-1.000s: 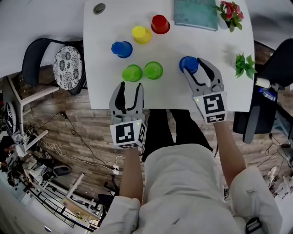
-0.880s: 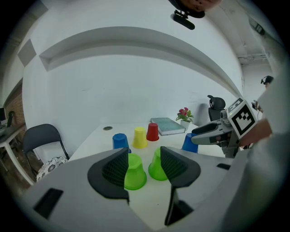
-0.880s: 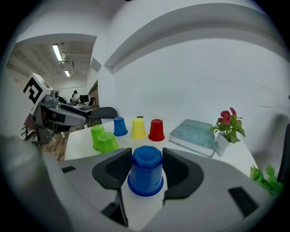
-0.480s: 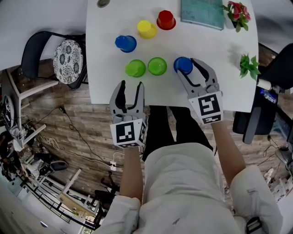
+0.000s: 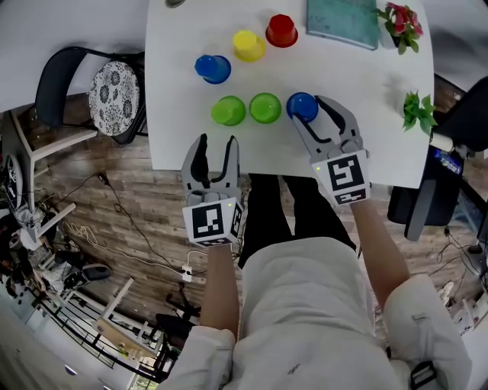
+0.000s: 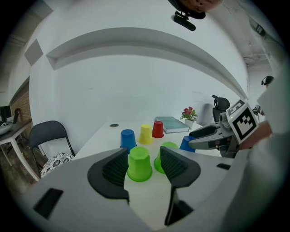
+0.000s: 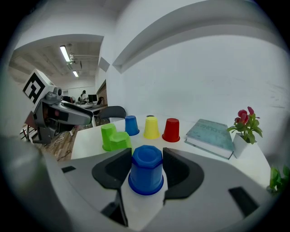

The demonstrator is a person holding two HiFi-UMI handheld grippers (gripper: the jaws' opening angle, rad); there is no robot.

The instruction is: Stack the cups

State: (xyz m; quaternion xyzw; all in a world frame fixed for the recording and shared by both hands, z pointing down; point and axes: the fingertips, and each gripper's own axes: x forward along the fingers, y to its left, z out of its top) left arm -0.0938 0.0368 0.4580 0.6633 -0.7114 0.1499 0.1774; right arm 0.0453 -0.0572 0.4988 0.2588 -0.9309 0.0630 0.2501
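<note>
Cups: six plastic cups stood mouth-down and unstacked on the white table (image 5: 366,114), in the upper middle of the head view.
Back row: the far blue cup (image 5: 213,68), the yellow cup (image 5: 248,45) and the red cup (image 5: 281,30) slanted up toward the top edge, each apart from the next.
Front row: the left green cup (image 5: 228,110) and the right green cup (image 5: 265,107) sat just beside each other, with the near blue cup (image 5: 303,106) just right of them.
Right hand-held gripper (image 5: 309,111): its jaws stood wide apart around the near blue cup, with a sliver of table showing on the cup's right side; it was not clamped.
Left hand-held gripper (image 5: 216,143): its jaws were wide apart and empty at the table's near edge, just below the left green cup.
Top right: a teal book (image 5: 343,23) lay beside a pot of pink flowers (image 5: 400,23).
</note>
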